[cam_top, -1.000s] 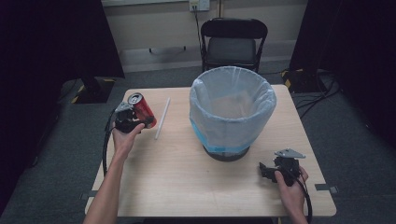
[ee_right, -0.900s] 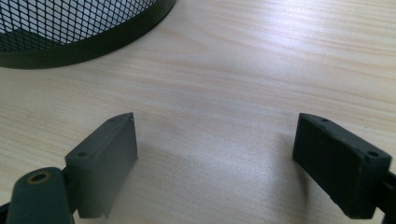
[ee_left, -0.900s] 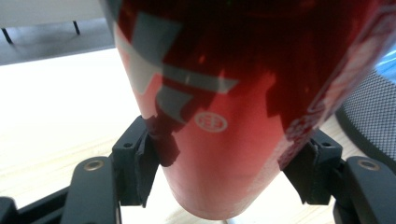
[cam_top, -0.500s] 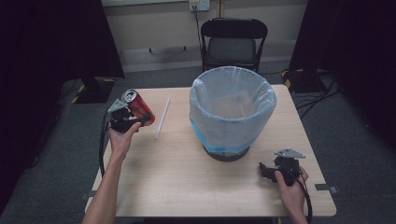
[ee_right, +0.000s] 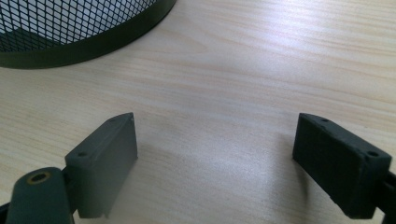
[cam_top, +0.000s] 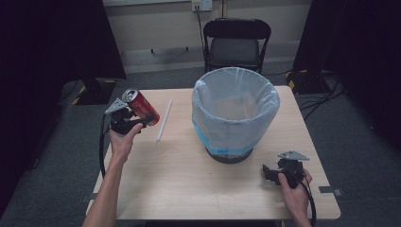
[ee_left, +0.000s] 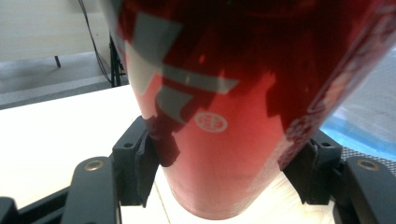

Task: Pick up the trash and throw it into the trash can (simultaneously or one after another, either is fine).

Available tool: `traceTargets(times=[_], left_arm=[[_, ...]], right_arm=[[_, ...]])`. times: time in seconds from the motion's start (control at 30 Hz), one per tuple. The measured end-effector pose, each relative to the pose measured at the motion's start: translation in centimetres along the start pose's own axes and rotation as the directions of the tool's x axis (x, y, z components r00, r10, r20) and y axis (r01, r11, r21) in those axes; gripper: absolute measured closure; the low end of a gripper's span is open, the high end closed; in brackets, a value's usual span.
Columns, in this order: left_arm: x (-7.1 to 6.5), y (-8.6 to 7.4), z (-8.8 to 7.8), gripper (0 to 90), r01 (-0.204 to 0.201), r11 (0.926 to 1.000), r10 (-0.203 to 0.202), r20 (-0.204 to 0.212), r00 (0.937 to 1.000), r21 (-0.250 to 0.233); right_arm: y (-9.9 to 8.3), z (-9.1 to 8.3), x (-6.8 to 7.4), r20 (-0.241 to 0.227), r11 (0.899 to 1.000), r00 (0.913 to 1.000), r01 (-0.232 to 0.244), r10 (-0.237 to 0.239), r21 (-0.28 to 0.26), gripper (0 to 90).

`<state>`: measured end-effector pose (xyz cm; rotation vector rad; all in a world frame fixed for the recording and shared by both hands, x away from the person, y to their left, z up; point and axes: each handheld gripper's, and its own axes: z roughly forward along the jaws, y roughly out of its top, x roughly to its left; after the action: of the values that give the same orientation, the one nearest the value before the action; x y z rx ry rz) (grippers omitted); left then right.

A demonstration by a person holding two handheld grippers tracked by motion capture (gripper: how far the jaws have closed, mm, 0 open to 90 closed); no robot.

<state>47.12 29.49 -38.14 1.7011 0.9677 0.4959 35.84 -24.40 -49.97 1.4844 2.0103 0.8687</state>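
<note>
Left claw (cam_top: 126, 116) is clamped on a red can (cam_top: 141, 107) — jaws about halfway apart, one pad on each side of the can's body. In the left gripper view the can (ee_left: 233, 116) stands right between the two black jaws, both pads pressed to its red wall, its rounded lower end hanging just past them with pale bench surface visible below. From the high view the can is tilted, its silver top end up and away from the bin (cam_top: 235, 113), its body sloping down toward the bin side. Can and claw are held up off the bench (cam_top: 179, 184), well to the left of the bin and apart from it.

A white straw (cam_top: 164, 120) lies flat on the bench between the can and the bin — nearer the can, touching neither.

The bin is a black mesh basket lined with a pale, translucent bag folded over its rim; it stands on the far half of the bench.

Right claw (cam_top: 278, 173) sits low at the bench, near the bin's foot on the person's side, held in the right hand (cam_top: 294, 189). In the right gripper view its jaws are spread wide with bare wood between the pads (ee_right: 105, 161); nothing is gripped. The bin's mesh base (ee_right: 70, 28) shows just ahead of them.
</note>
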Motion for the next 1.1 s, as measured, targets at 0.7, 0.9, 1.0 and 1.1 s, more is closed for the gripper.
traceTargets(times=[0.7, 0.9, 1.0, 1.1], left_arm=[[-3.5, 3.6, -0.4, 34.5, -0.072, 0.9948, 0.077, 0.069, 0.9946, -0.072], [-4.0, 4.4, -0.5, 34.5, -0.076, 0.993, 0.083, 0.078, 0.9935, -0.091], [-4.4, 4.8, -0.6, 34.5, -0.082, 0.9912, 0.091, 0.084, 0.9923, -0.103], [-4.8, 5.2, -0.8, 34.5, -0.089, 0.9896, 0.1, 0.091, 0.9909, -0.113]], right_arm=[[0.0, 0.0, 0.0, 0.0, 1.0, 1.0, 0.0, 0.0, 0.0, 12.9], [0.0, 0.0, 0.0, 0.0, 1.0, 1.0, 0.0, 0.0, 0.0, 12.9], [0.0, 0.0, 0.0, 0.0, 1.0, 1.0, 0.0, 0.0, 0.0, 12.9], [0.0, 0.0, 0.0, 0.0, 1.0, 1.0, 0.0, 0.0, 0.0, 12.9]])
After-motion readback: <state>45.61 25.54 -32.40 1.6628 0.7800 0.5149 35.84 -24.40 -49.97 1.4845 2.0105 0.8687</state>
